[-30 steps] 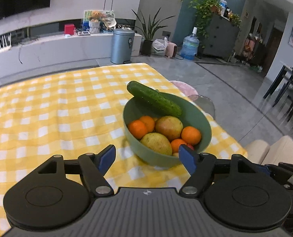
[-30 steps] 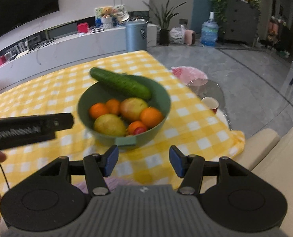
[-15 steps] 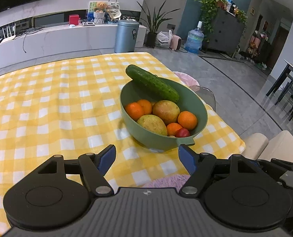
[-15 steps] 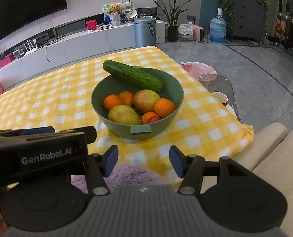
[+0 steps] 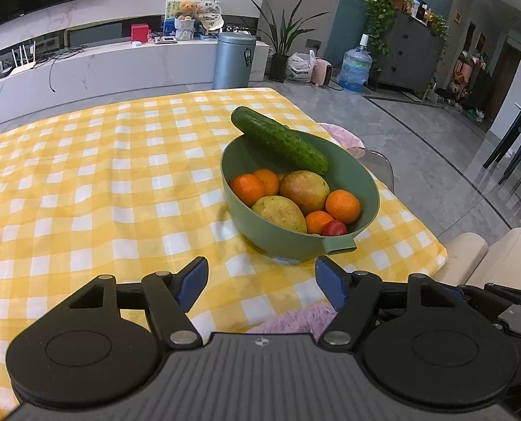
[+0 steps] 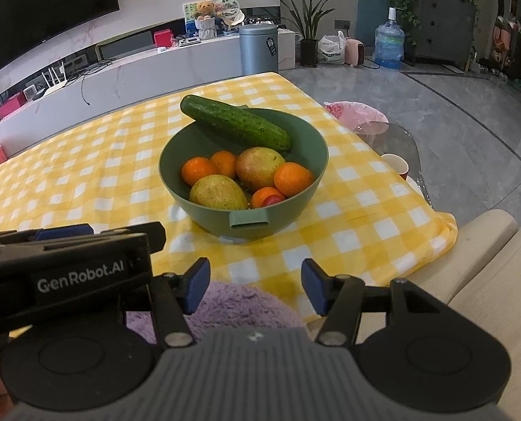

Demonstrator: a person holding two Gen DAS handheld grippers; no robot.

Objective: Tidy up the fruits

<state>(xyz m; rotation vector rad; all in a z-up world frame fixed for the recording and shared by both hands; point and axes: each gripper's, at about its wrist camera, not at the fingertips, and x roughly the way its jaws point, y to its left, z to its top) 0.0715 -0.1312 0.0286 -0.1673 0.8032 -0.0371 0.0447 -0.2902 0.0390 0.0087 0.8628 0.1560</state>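
Green bowl (image 6: 242,172) ahead of right gripper (image 6: 255,286), holding cucumber (image 6: 235,124), oranges (image 6: 292,179), pears (image 6: 218,193), small red fruit (image 6: 272,200). Both grippers have drawn back from bowl over last second; more cloth (image 5: 85,175) now between. Left gripper (image 5: 260,286) released, empty; right likewise. All produce sits gathered in bowl; fits sorted result or a start.

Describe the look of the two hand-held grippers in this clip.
Both match: the left hand-held gripper and right hand-held gripper have black linkage arms, round black discs, ribbed grey bodies and blue finger pads. The left one's side reads "GenRobot.AI" in white.
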